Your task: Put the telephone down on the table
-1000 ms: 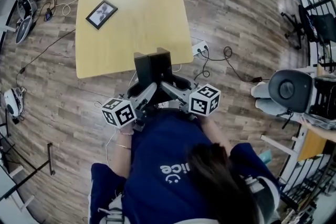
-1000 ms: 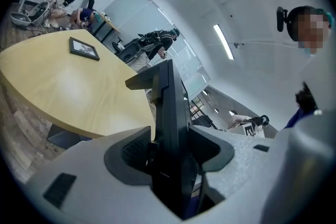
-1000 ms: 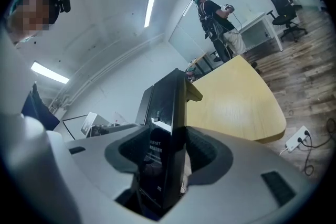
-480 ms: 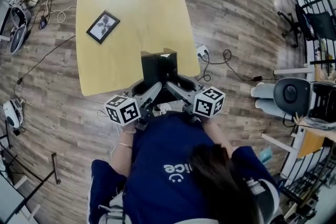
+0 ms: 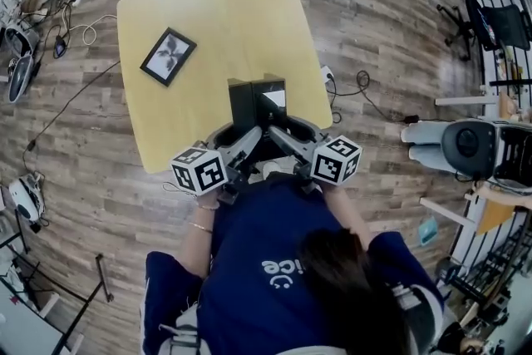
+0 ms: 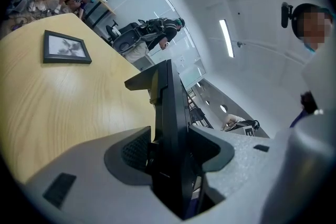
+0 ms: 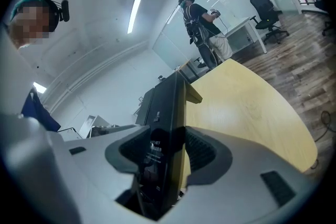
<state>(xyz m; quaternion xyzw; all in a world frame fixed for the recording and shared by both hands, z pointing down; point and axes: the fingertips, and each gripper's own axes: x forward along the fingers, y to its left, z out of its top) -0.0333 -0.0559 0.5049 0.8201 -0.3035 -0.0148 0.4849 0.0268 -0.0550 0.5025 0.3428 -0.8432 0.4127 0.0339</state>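
The black telephone (image 5: pixel 258 100) stands upright over the near edge of the yellow table (image 5: pixel 216 4), held from both sides. My left gripper (image 5: pixel 243 141) is shut on the telephone's left side, and its pads press the black body (image 6: pixel 170 113) in the left gripper view. My right gripper (image 5: pixel 274 137) is shut on the right side, clamping the same body (image 7: pixel 165 113) in the right gripper view. From these views I cannot tell whether the telephone's base touches the tabletop.
A framed picture (image 5: pixel 168 56) lies on the table's far left part. A power strip and cables (image 5: pixel 326 77) lie on the wood floor right of the table. An office chair (image 5: pixel 465 147) stands at the right, and a person (image 7: pixel 202 21) stands beyond the table.
The telephone and both grippers have moved forward, from the table's near edge to over the tabletop. Both grips are unchanged.
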